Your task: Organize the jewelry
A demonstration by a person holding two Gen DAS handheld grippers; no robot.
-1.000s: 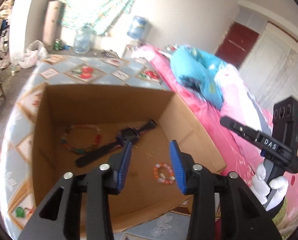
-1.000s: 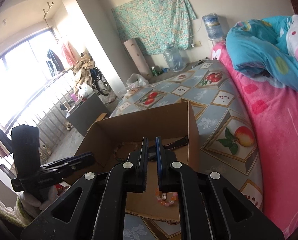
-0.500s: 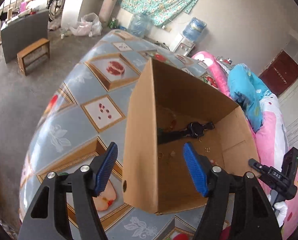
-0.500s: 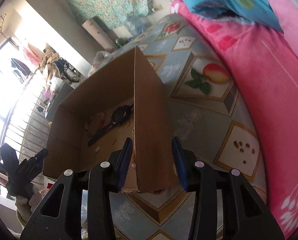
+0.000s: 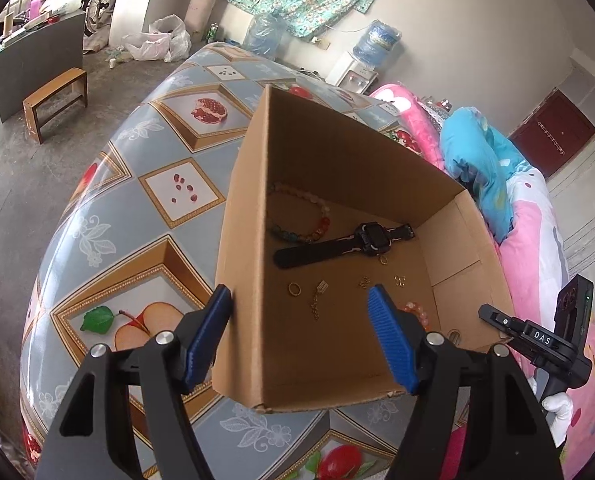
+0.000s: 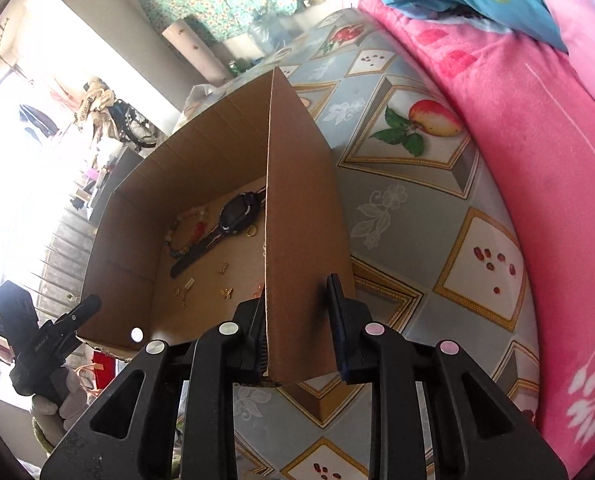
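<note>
An open cardboard box [image 5: 241,240] stands on the table. On its floor lie a black watch [image 5: 361,240], a coloured bead bracelet [image 5: 301,220], a gold ring [image 5: 294,289], a thin gold chain [image 5: 317,304] and small earrings [image 5: 399,279]. A small orange bead bracelet [image 5: 415,312] is half hidden by a finger. My left gripper [image 5: 297,294] stands open astride the box's left wall, one finger outside and one inside. My right gripper [image 6: 293,292] straddles the right wall [image 6: 301,240]. Its jaws are closing with the wall between them, and the outer pad is still apart from it. The watch [image 6: 237,212] also shows there.
The table's fruit-patterned cloth [image 5: 137,240] surrounds the box. Pink bedding [image 6: 537,160] and a blue quilt [image 5: 477,160] lie along the right. A wooden stool [image 5: 53,100] stands on the floor at far left. A white-gloved hand [image 5: 557,406] holds the other handle.
Both grippers left the space over the box's middle and sank onto opposite side walls. The left jaws widened. The right jaws, shut before, opened around the wall.
</note>
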